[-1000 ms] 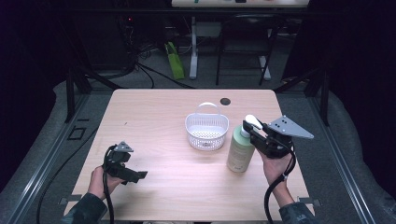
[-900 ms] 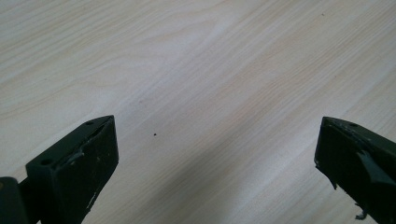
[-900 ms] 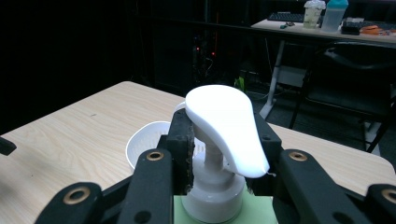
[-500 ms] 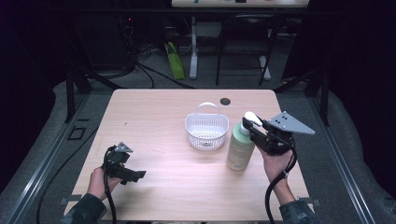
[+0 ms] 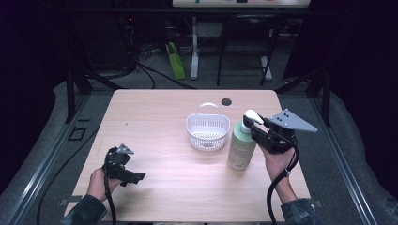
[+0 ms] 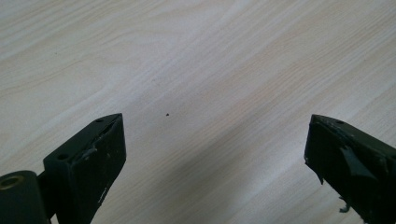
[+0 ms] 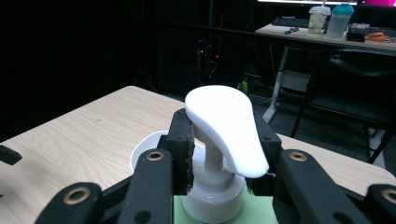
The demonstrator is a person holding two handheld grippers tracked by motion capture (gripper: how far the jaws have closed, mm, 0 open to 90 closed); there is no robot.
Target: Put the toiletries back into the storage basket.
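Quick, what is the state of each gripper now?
Left gripper: open, holding nothing.
Right gripper: closed on the pump bottle, at its neck.

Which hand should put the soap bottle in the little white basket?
The right one, probably. The right gripper has its fingers shut around the green pump bottle, just beside the basket. The left gripper sits open, far away near the table's edge.

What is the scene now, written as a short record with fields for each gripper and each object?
right gripper: shut on the neck of the pump bottle
pump bottle: pale green, white pump, upright on the table
basket: white, empty, just left of the bottle
left gripper: open, holds nothing, low over bare wood
table: light wood
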